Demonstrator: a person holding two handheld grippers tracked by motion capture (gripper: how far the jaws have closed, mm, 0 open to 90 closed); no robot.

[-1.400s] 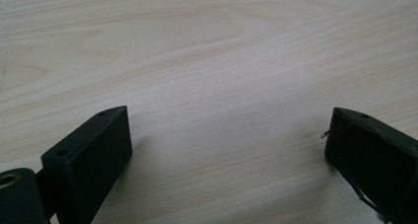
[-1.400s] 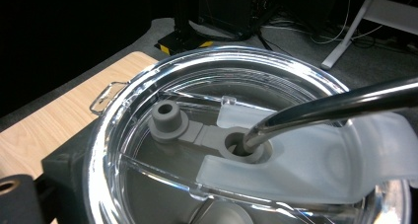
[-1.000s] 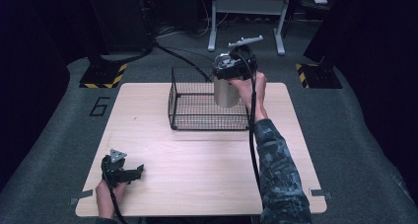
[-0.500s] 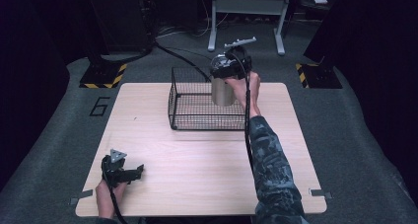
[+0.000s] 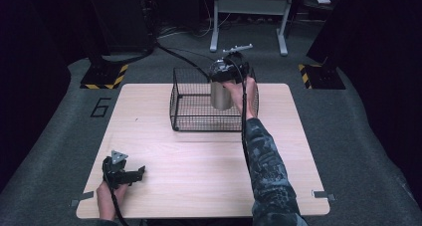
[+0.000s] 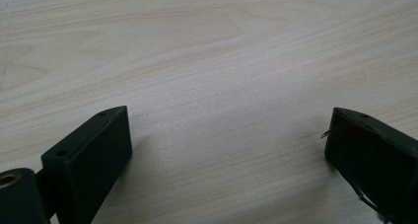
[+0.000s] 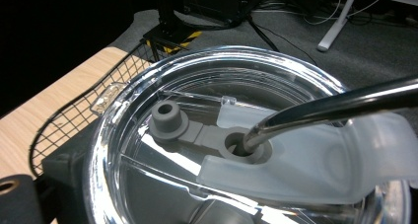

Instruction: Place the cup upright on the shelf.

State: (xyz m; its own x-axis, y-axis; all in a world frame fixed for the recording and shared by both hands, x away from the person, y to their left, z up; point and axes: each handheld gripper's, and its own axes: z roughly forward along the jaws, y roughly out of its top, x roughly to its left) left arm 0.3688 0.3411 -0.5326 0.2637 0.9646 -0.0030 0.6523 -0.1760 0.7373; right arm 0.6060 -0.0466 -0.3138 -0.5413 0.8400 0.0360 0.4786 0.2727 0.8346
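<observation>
Tumbler (image 5: 220, 92) held over the wire basket (image 5: 189, 121) by the right gripper (image 5: 225, 72).

The right gripper's jaws clamp the steel tumbler near its clear lid (image 7: 246, 135), a metal straw (image 7: 340, 103) poking through; it hangs at the basket's 1 o'clock corner. The left gripper (image 5: 130, 174) rests wide apart and empty at the table's (image 5: 199, 161) 7 o'clock. Likely risk: the smooth, top-heavy cup slipping or clipping the basket rim and tipping as it goes down.
</observation>
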